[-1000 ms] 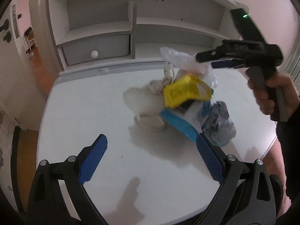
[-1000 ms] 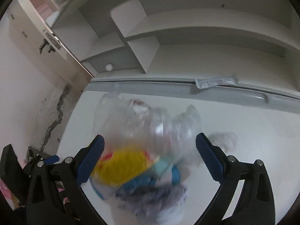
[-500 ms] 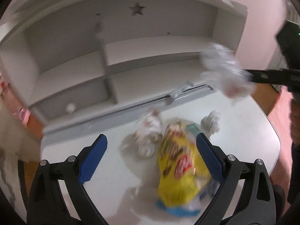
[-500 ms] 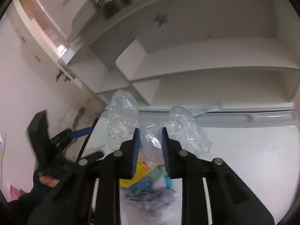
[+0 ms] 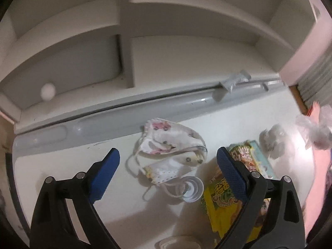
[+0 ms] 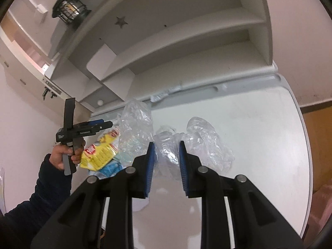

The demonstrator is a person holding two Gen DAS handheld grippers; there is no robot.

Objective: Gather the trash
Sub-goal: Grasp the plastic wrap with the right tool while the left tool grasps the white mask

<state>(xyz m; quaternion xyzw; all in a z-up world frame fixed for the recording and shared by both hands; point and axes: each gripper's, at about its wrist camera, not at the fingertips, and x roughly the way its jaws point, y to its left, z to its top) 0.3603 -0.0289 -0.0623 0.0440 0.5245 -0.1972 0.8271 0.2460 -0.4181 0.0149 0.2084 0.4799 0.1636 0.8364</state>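
Observation:
My left gripper (image 5: pixel 167 171) is open, low over the white desk (image 5: pixel 62 161). Between its fingers lies a floral face mask (image 5: pixel 168 140) with a white ring-shaped lid (image 5: pixel 193 189) below it. A yellow snack bag (image 5: pixel 224 203) lies under the right finger, with a crumpled tissue (image 5: pixel 272 140) beyond. My right gripper (image 6: pixel 165 159) is shut on a clear plastic bag (image 6: pixel 166 145) and holds it up above the desk (image 6: pixel 259 124). The left gripper (image 6: pixel 91 127) shows in the right wrist view, over the yellow snack bag (image 6: pixel 101 153).
A white shelf unit (image 5: pixel 186 47) with a drawer knob (image 5: pixel 48 91) stands along the desk's back edge. A small grey wrapper (image 5: pixel 235 81) lies on the grey back rail. A black lantern (image 6: pixel 70 7) sits on top of the shelf.
My right gripper closed on the clear plastic bag and lifted it up and to the right. My left gripper moved in low over the mask and snack bag.

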